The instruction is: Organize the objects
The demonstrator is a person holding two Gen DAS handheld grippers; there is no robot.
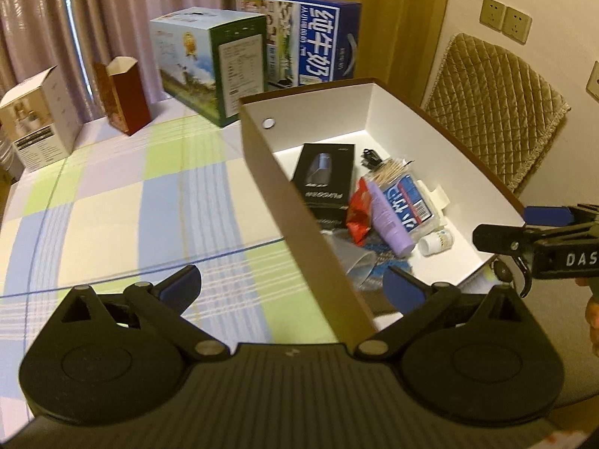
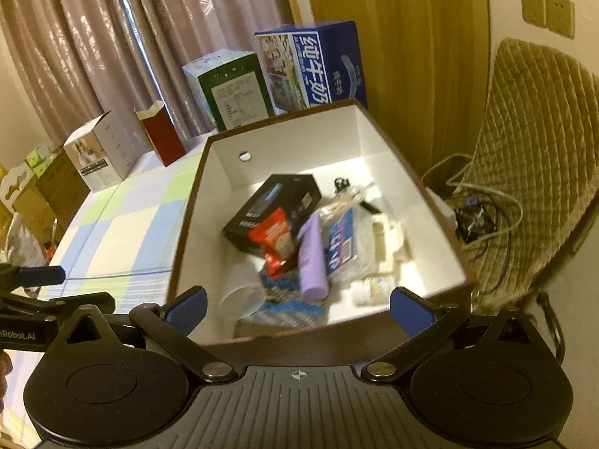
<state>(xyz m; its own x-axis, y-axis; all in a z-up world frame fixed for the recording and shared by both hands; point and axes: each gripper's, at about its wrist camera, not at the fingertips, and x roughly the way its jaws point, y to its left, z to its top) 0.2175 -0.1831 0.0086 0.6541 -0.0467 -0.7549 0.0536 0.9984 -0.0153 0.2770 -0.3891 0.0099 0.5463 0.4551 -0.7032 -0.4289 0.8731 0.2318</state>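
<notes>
Straddling the near left wall of the open storage box (image 1: 299, 202), the left gripper (image 1: 292, 288) has its jaws spread wide and grips nothing; 1 blue pad lies outside over the checked tablecloth (image 1: 112, 202), the other inside the box. The right gripper (image 2: 297, 305) hovers over the box's near edge, its jaws also spread wide and empty. The box, brown outside and white inside, sits at the right edge of the surface, beside a chair with a quilted cover (image 2: 535, 172). Jumbled on its floor are a black product carton (image 2: 269, 205), a red snack packet (image 2: 275, 241) overlapping it, a lavender tube (image 2: 312, 258) lying against a blue-labelled clear packet (image 2: 342, 247), a bundle of cotton swabs (image 1: 389, 170), a small white bottle (image 1: 436, 241) near the right wall, and a clear plastic cup (image 2: 239, 295) on its side at the near edge. Along the far edge of the surface stand 4 cartons: a blue milk carton (image 1: 310, 37), a green-sided carton (image 1: 213, 67), an open dark red box (image 1: 123, 93) and an open white box (image 1: 37, 123).
</notes>
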